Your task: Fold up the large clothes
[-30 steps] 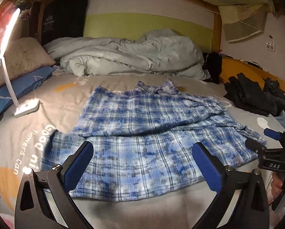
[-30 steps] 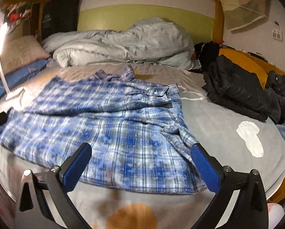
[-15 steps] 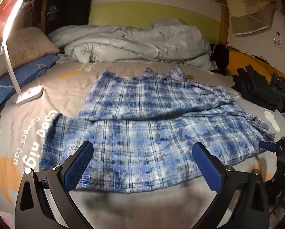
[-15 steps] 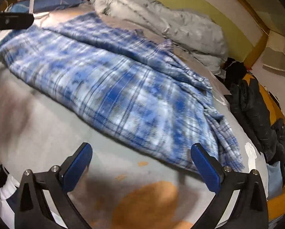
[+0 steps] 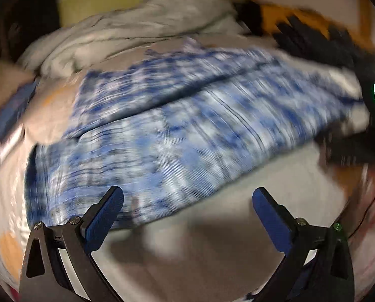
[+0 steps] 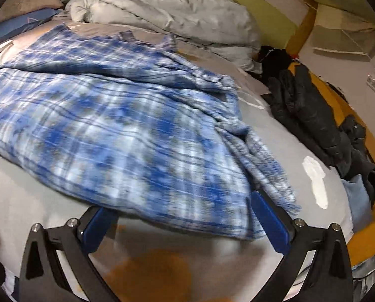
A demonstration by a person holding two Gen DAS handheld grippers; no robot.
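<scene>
A large blue and white plaid shirt (image 5: 177,136) lies spread on the grey bed sheet (image 5: 237,216), folded along its length; it also shows in the right wrist view (image 6: 117,125). My left gripper (image 5: 187,201) is open at the shirt's near hem, its left fingertip over the cloth. My right gripper (image 6: 179,209) is open and low at the shirt's near right corner, with the hem lying over its fingertips. The left wrist view is blurred by motion.
A crumpled grey duvet (image 6: 162,17) lies at the head of the bed. Dark clothes (image 6: 313,110) are piled on the right by the wooden bed frame (image 6: 343,108). Pillows (image 6: 26,2) sit at the far left. The other gripper's dark body (image 5: 373,115) is at the right edge.
Both grippers have dropped lower and closer to the shirt's near hem. The left view has swung and tilted, blurred by motion. Both stay open.
</scene>
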